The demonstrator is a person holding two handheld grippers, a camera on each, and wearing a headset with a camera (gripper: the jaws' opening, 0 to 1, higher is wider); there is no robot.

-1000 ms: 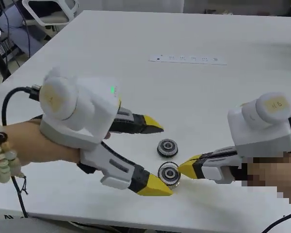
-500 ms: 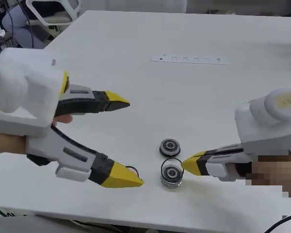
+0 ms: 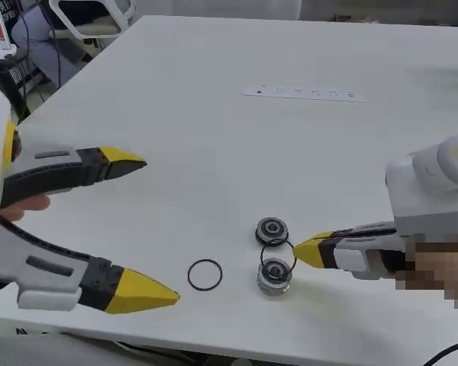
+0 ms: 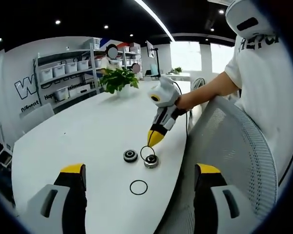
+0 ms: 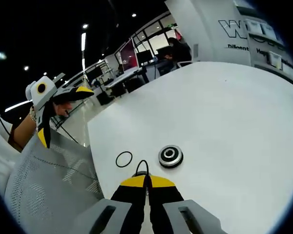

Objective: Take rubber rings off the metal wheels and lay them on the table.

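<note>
Grips a rubber ring (image 3: 278,252) half-lifted off the near metal wheel (image 3: 274,277) with the right claw (image 3: 298,250) pressed together on it and the left claw (image 3: 156,227) spread wide, well apart from that wheel.

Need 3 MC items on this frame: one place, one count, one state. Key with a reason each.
1. Where is the loose rubber ring?
A. Flat on the table, beside the wheels
B. Seated on a wheel
C. Pinched in a gripper's jaws

2. How many metal wheels are on the table?
A. One
B. Two
C. Four

3. How do the left gripper's jaws stand?
A. Shut on a wheel
B. Shut on a ring
C. Open, holding nothing

Key:
1 A: the ring lies by itself on the white top.
2 B: there is a near wheel and a far wheel.
3 C: the yellow tips stand wide apart.
</note>
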